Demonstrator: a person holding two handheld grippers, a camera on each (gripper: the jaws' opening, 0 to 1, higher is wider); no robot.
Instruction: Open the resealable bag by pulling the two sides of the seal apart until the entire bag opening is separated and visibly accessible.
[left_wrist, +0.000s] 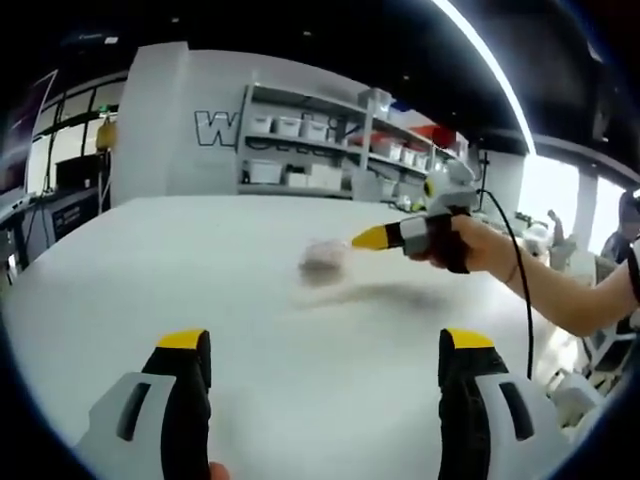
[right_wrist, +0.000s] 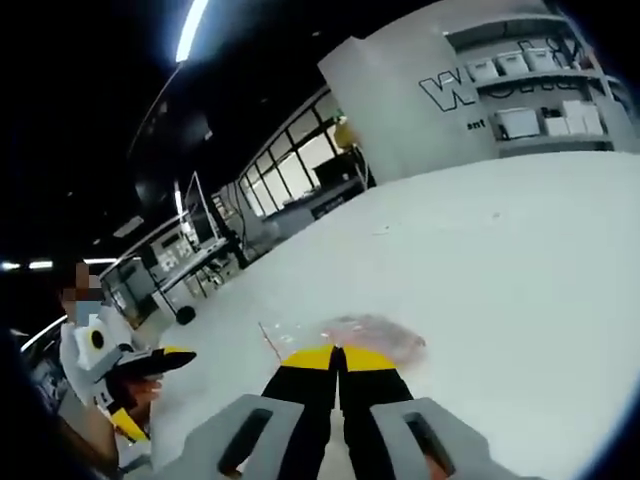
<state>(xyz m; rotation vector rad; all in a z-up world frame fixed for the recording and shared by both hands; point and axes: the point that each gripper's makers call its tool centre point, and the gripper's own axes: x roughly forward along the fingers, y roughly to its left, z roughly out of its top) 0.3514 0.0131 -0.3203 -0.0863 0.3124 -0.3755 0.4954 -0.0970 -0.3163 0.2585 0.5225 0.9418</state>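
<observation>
A small clear resealable bag (left_wrist: 324, 258) with something pinkish inside hangs blurred above the white table (left_wrist: 200, 270), casting a shadow beneath it. My right gripper (left_wrist: 368, 238), held by a hand, comes in from the right, its yellow tips at the bag's edge. In the right gripper view its jaws (right_wrist: 338, 357) are pressed together, with the bag (right_wrist: 370, 336) just beyond the tips. My left gripper (left_wrist: 324, 342) stands open at the bottom, jaws wide apart, nothing between them, well short of the bag. It also appears at the far left (right_wrist: 148, 388), in a person's hand.
Shelves with white bins (left_wrist: 300, 150) stand against a lettered wall behind the table's far edge. Desks and windows (right_wrist: 230, 240) lie off to the left in the right gripper view. A black cable (left_wrist: 515, 260) trails from the right gripper over the arm.
</observation>
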